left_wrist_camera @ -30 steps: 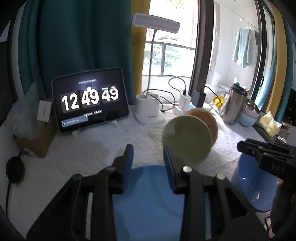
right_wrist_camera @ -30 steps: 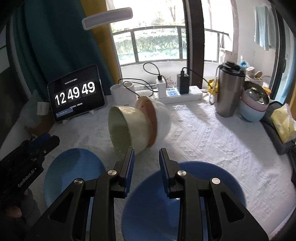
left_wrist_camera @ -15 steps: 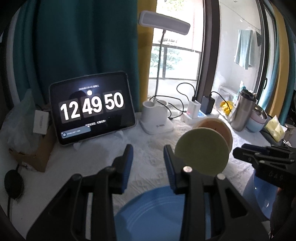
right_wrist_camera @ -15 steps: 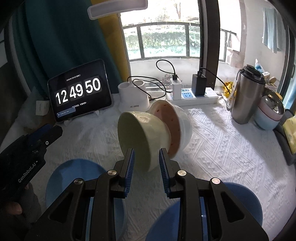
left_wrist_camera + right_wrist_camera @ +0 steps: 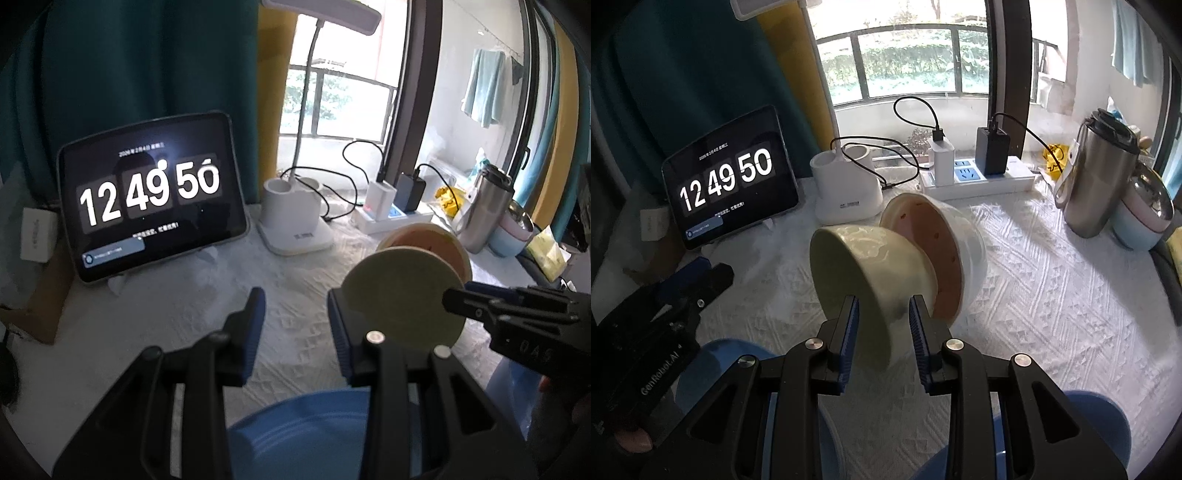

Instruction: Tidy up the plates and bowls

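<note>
A pale green bowl point(image 5: 864, 266) point(image 5: 402, 295) lies on its side on the white cloth, its far end tucked into a white bowl with a pink inside point(image 5: 942, 251) point(image 5: 432, 243), also on its side. My right gripper point(image 5: 882, 314) point(image 5: 458, 301) is open, its blue pads just in front of the green bowl's near wall, not pressing on it. My left gripper point(image 5: 295, 306) point(image 5: 705, 275) is open over bare cloth to the left of the bowls. Beneath each gripper lies a blue plate point(image 5: 306, 435) point(image 5: 1100, 417).
At the back stand a tablet clock point(image 5: 151, 195), a white lamp base point(image 5: 291, 218), a power strip with chargers point(image 5: 975, 177), a steel flask point(image 5: 1100, 173) and stacked pastel bowls point(image 5: 1145, 218). A cardboard box point(image 5: 40, 291) sits far left.
Both grippers have moved forward and a little down over the table. The bowls now loom larger and the blue plates have slid toward the bottom of each view. Jaw gaps look unchanged.
</note>
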Motion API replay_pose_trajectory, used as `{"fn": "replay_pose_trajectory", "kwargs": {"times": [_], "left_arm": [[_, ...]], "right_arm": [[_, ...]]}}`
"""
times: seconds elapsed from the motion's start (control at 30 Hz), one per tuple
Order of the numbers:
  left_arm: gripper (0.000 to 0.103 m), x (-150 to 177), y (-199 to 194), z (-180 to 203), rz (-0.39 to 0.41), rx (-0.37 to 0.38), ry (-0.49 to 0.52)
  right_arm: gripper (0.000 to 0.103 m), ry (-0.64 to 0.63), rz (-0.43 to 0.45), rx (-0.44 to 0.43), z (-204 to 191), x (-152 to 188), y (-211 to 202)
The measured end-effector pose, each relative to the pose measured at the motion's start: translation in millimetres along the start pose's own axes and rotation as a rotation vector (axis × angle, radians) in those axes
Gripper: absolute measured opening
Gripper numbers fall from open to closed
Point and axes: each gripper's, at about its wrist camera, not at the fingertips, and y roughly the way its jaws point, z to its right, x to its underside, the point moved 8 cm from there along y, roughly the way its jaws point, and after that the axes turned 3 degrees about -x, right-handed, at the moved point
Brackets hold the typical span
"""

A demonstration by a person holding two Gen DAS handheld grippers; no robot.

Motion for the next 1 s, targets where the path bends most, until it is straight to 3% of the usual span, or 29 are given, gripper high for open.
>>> {"fn": "replay_pose_trajectory", "kwargs": {"times": [0.27, 0.5, 0.83, 1.0], "left_arm": [[0.036, 2, 16, 7, -0.033, 0.024, -0.001], [0.037, 11, 25, 4, -0.076, 0.028, -0.016], [0.037, 12, 23, 5, -0.076, 0.039, -0.012], [0.037, 12, 23, 0, -0.081, 0.036, -0.025]], "right_arm": [[0.031, -0.011, -0.048, 0.035, 5, -8, 17], [0.032, 0.025, -0.055, 0.009, 12, -9, 21], [0.025, 0.181, -0.125, -0.117, 23, 2, 23], [0.025, 0.188, -0.152, -0.152, 14, 6, 23]]}}
